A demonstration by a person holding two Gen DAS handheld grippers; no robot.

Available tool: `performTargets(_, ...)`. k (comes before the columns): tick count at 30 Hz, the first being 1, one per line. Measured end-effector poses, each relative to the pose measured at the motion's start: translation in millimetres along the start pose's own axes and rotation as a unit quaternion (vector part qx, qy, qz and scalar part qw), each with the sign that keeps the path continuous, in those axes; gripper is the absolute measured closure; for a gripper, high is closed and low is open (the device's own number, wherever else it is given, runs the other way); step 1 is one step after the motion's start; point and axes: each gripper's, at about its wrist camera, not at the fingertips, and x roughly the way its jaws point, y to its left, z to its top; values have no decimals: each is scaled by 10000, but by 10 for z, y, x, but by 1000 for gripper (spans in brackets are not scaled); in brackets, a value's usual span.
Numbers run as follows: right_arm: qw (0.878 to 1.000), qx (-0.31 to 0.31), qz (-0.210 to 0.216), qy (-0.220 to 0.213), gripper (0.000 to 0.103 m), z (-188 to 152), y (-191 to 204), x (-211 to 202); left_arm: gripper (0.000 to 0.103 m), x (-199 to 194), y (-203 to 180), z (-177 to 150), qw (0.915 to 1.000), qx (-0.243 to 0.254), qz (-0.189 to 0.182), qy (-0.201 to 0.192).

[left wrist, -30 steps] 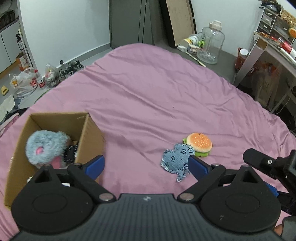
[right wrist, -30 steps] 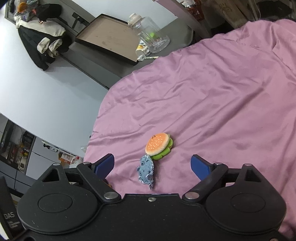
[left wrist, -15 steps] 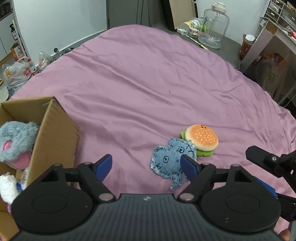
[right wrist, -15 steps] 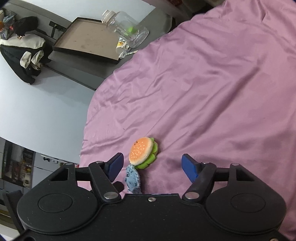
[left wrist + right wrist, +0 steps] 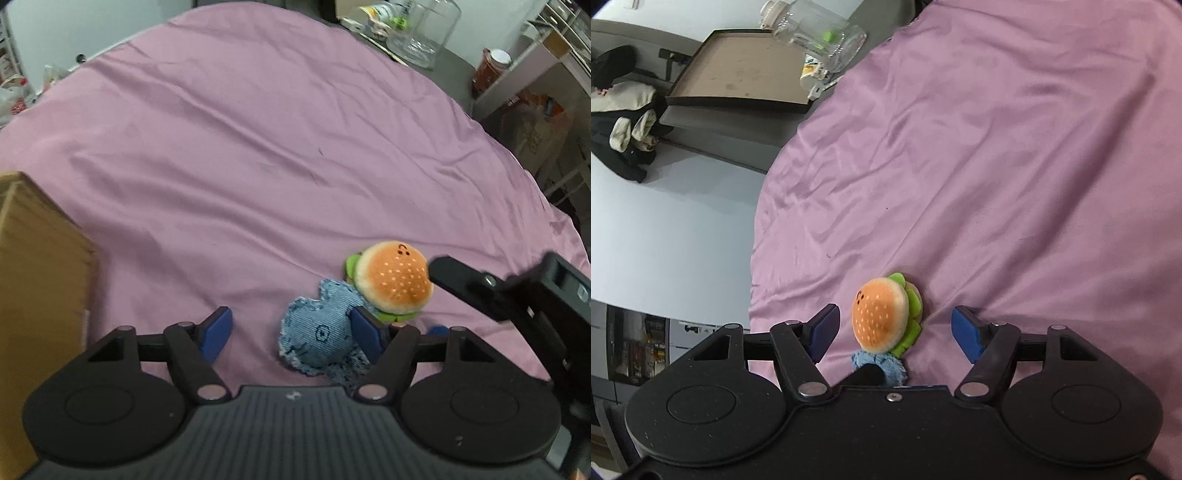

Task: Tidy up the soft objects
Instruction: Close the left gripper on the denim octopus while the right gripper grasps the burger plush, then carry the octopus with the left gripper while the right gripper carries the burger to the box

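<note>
A pink sheet (image 5: 258, 155) is spread wide over the bed, and most of it is bare. Lots of open room is seen past the toys, up to the far rounded edge of the sheet. At the left edge of the left wrist view, the brown side of a cardboard box (image 5: 33, 295) is seen standing on the sheet, well apart from the toys.

The burger toy (image 5: 393, 282) is laid on the sheet, touching the blue denim toy (image 5: 321, 338). A tiny face is drawn on the bun. A small mark is stitched on the denim toy, but no words can be read on it.

The left gripper (image 5: 291, 330) is held wide open. The denim toy is found between its blue pads, close against the right pad (image 5: 364, 332). The other pad is kept apart from it.

The right gripper (image 5: 897, 332) is also held wide open. The burger toy is seen between its two blue pads, nearer the left one, with neither pad touching it. A bit of the denim toy (image 5: 886, 363) is seen just below the burger.

Past the bed edge, a clear jar (image 5: 424, 33) and a flat brown board (image 5: 746, 74) are seen on the floor. No writing there can be read.
</note>
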Motion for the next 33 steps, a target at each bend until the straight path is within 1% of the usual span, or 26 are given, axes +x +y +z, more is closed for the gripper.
performTargets(4,10000,34,-28,20,42,24,-20,79,36,69,-96,18,9995,310,-24,62)
performTargets(6,10000,-4,-59,36,42,24,-18,133,39,101,-130,29,9992,398,-3,99)
performTargets(9,9999,-107,-52,55,42,31,9,158,44,120,-211,14,9974,706,94,71)
performTargets(10,9999,-133,-46,67,43,34,14,168,48,112,-222,10,9970,771,93,66)
performTargets(11,9998,-163,-48,76,47,36,16,171,52,114,-233,9,9969,783,61,76)
performTargets(12,9997,-218,-73,90,51,40,27,177,54,114,-237,13,9970,771,30,90)
performTargets(13,9995,-277,-101,116,63,41,35,189,57,116,-232,23,9971,757,9,102)
performTargets(14,9993,-311,-127,155,71,36,30,205,61,106,-222,21,9972,733,-24,113)
performTargets(17,9990,-390,-142,164,76,22,23,198,71,79,-211,41,9978,625,-111,167)
performTargets(20,9989,-416,-116,160,78,5,37,139,77,26,-200,50,9984,497,-152,207)
performTargets(23,9989,-446,-129,107,80,-10,51,20,81,-70,-215,61,9988,441,-94,204)
performTargets(26,9985,-511,-196,-37,80,-15,69,-109,88,-236,-237,44,9987,481,-176,71)
performTargets(28,9982,-541,-241,-92,80,-47,71,-210,88,-358,-238,15,9988,447,-192,-34)
performTargets(33,9954,-842,-366,-263,80,-148,188,-510,88,-627,-280,-86,9985,451,-188,-244)
